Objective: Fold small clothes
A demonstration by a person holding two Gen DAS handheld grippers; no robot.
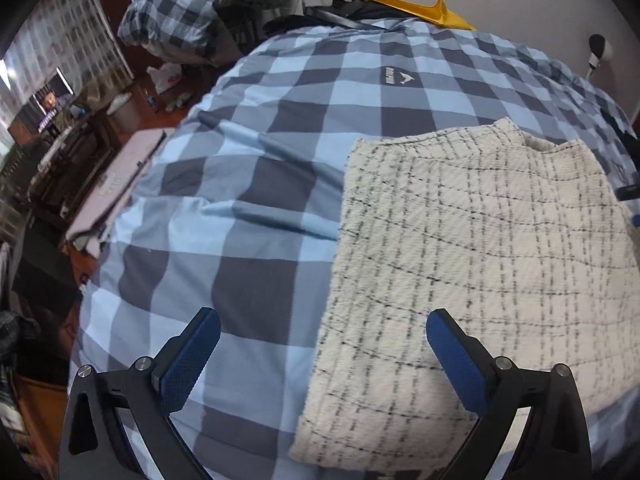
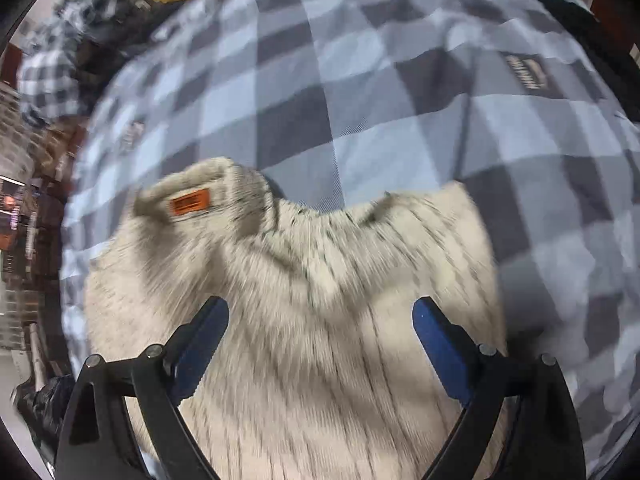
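Surface: blue-and-grey checked cotton bed cover [image 1: 256,184], lightly wrinkled, spread across the bed.
Garment: cream knitted top with thin dark grid lines [image 1: 472,264], lying flat on the cover as a folded rectangle; left edge straight, neckline at the far end.
Garment detail: small orange woven label [image 2: 190,202] on a turned-over flap at the collar, seen in the right wrist view; that view is motion-blurred.
Left gripper [image 1: 323,340]: jaws wide apart, nothing between the blue pads; it hangs over the garment's left edge, one finger above the cover, the other above the knit. Contact with the cloth: cannot tell.
Right gripper [image 2: 320,330]: jaws spread wide, empty, above the middle of the knit near the collar.
Step, judged: one fold appears laid; next grasp not yet made.
Risk 1: the collar flap sits loose and uneven; a further fold over it would trap a lump.
Risk 2: a pinch taken too deep could catch the bed cover with the knit and drag both.
Risk 3: soft, stretchy knit; lifting one corner alone would skew the rectangle.
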